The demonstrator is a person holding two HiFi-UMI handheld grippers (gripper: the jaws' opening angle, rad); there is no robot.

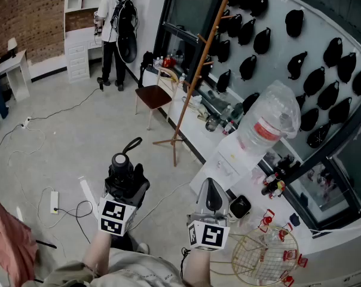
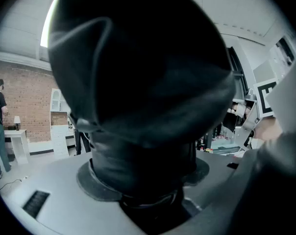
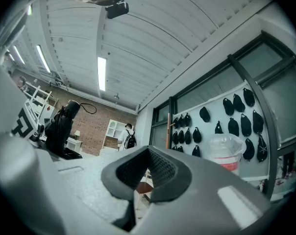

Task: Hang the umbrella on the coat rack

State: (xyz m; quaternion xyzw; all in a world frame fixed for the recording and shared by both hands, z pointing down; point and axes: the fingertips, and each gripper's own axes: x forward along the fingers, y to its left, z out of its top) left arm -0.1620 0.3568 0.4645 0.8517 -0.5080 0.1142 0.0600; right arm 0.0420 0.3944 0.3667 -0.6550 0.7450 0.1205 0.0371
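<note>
The folded black umbrella [image 1: 122, 171] stands upright in the left gripper [image 1: 125, 187], whose jaws are clamped round its bundled canopy. In the left gripper view the dark fabric fills the space between them. We judge it is carried handle-up so that the wrist strap [image 1: 132, 143], looping free off the top, is ready to slip over a peg.

To its right and just beside it, the right gripper [image 1: 209, 199] is closed on nothing, its ribbed pads pressed together in its own view. We take it to be a spare hand kept clear of the load.

The wooden coat rack [image 1: 194, 79] rises farther off and to the right, well apart from the umbrella. Open floor [image 1: 79, 130] lies between them, and the rack's pegs look bare. Beyond it a chair [image 1: 156, 95] sits by the window, rows of black caps [image 1: 300, 64] cover the right wall, and a person with a backpack [image 1: 115, 28] stands at the far end. By our reading the hanging is not yet begun; the approach remains.
</note>
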